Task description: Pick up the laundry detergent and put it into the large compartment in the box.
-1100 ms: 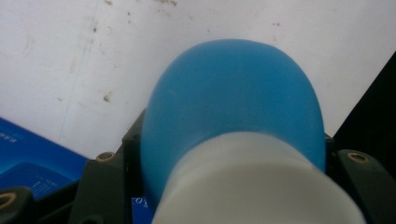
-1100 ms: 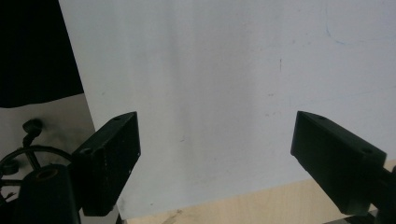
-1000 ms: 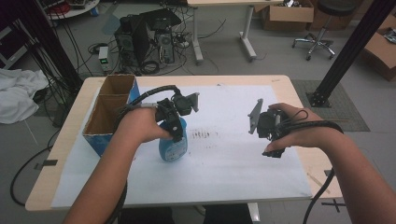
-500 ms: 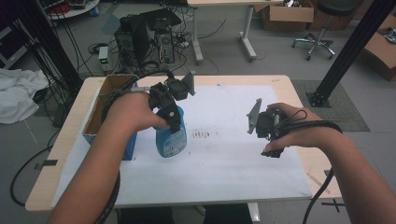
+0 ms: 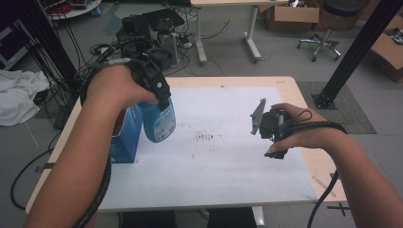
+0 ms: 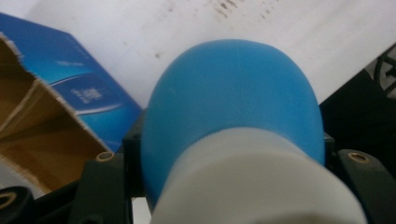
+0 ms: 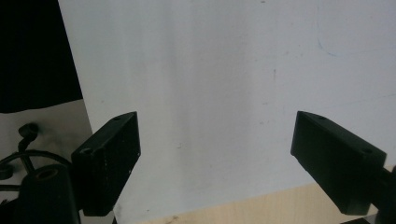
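High view: left claw [image 5: 159, 92] at about 10 o'clock of the counter [image 5: 304, 156], clamped on the neck of a blue spray bottle [image 5: 158, 121], bottle hanging upright clear of the white sheet [image 5: 223, 175]. Just beside the bottle, toward 9 o'clock, a blue cardboard box [image 5: 126, 137] near the counter's left edge, partly hidden by the left forearm. Dark smudges [image 5: 205, 137] on the sheet near the middle, between bottle and right claw. Right claw [image 5: 266, 124] at about 3 o'clock, held above the sheet, grey three-cornered plate on top, cable trailing back along the wrist; jaw spacing not readable from here. Beyond the counter at 12 o'clock, a tangle of cables and dark equipment on the floor; an office chair toward 1 o'clock.

Left gripper view: blue spray bottle [image 6: 233, 112] squeezed between the two black jaws, its white collar closest to the lens, blue body beyond. Open blue cardboard box [image 6: 70, 88] at 9 o'clock, brown inside with a divider. Smudged white sheet [image 6: 196, 28] at 12 o'clock.

Right gripper view: right claw [image 7: 233, 158] spread wide, holding nothing, jaws at 8 and 4 o'clock. White sheet [image 7: 224, 70] ahead, a strip of wooden counter [image 7: 261, 207] edge at 6 o'clock.
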Available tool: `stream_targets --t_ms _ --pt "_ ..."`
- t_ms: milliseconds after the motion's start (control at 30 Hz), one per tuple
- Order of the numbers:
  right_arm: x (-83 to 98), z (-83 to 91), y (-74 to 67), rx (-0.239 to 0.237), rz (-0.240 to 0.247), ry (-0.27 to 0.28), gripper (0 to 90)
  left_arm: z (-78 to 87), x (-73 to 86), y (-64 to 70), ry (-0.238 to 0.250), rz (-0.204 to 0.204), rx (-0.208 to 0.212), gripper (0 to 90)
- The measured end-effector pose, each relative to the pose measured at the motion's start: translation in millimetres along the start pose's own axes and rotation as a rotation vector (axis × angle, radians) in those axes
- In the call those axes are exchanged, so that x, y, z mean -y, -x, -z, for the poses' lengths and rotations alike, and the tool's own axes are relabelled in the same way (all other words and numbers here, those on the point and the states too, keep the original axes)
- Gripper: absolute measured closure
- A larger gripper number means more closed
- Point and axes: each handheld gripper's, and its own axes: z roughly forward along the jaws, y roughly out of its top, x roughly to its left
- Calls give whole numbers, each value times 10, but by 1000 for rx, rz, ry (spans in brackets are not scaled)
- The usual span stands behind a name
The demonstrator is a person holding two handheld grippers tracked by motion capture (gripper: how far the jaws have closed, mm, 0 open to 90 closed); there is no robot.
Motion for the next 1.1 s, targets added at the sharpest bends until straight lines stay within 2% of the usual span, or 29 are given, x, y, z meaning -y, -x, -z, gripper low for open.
stream_targets --t_ms 67,100,133,167,200,233,300,333,367,400,433,467,567,600,633,667,700,733,800,833,867,933,967,1000,1100 --pt "4 5 3 2 -2 0 160 51 -7 -50 -4 33 -7 398" --pt "7 7 6 6 -1 -1 160 51 -7 -50 -4 33 -7 398" --pt "9 5 5 6 -2 0 160 103 -7 -124 -6 70 -9 398" --pt "13 4 6 6 -3 2 160 103 -7 -124 -6 70 -9 398" --pt "17 0 5 6 -6 6 160 157 5 -193 -7 106 -12 398" --pt "20 0 5 6 -4 2 160 157 5 -193 -7 106 -12 397" --pt "28 -7 5 4 -5 2 160 238 35 -291 -6 157 -24 397" --pt "33 -11 5 4 -5 -1 160 238 35 -291 -6 157 -24 397" --pt "36 -14 5 4 -5 -4 160 267 50 -326 -7 176 -28 398" --pt "36 -14 5 4 -5 -4 160 296 67 -363 -4 197 -28 398" --pt "42 -21 5 3 -7 0 160 358 108 -439 7 243 -35 397" --pt "43 -22 6 4 -8 -1 160 386 131 -477 10 267 -36 397" --pt "36 -23 9 4 -5 -3 160 449 207 -611 17 334 -44 398" --pt "32 -23 11 4 -2 -4 160 449 207 -611 17 334 -44 397" --pt "27 -23 11 3 -1 -3 160 479 261 -694 12 376 -51 398" --pt "21 -23 12 3 0 -5 160 479 261 -694 12 376 -51 397" --pt "16 -24 14 3 1 -4 160 508 317 -776 12 411 -59 397" --pt "11 -26 16 2 0 -3 160 508 317 -776 12 411 -59 397" --pt "2 -30 19 2 3 -5 160 536 375 -855 13 444 -59 398" --pt "-3 -29 20 3 4 -9 160 563 428 -923 16 478 -60 397" --pt "-5 -31 21 1 3 -8 160 563 428 -923 16 478 -60 397" --pt "-10 -29 24 1 4 -9 160 594 488 -1008 11 509 -68 398" --pt "-12 -31 26 0 3 -6 160 594 488 -1008 11 509 -68 398" --pt "-15 -28 28 1 3 -9 160 597 518 -1059 7 532 -70 398" --pt "-24 -30 37 0 4 -10 160 586 548 -1109 13 551 -70 398"
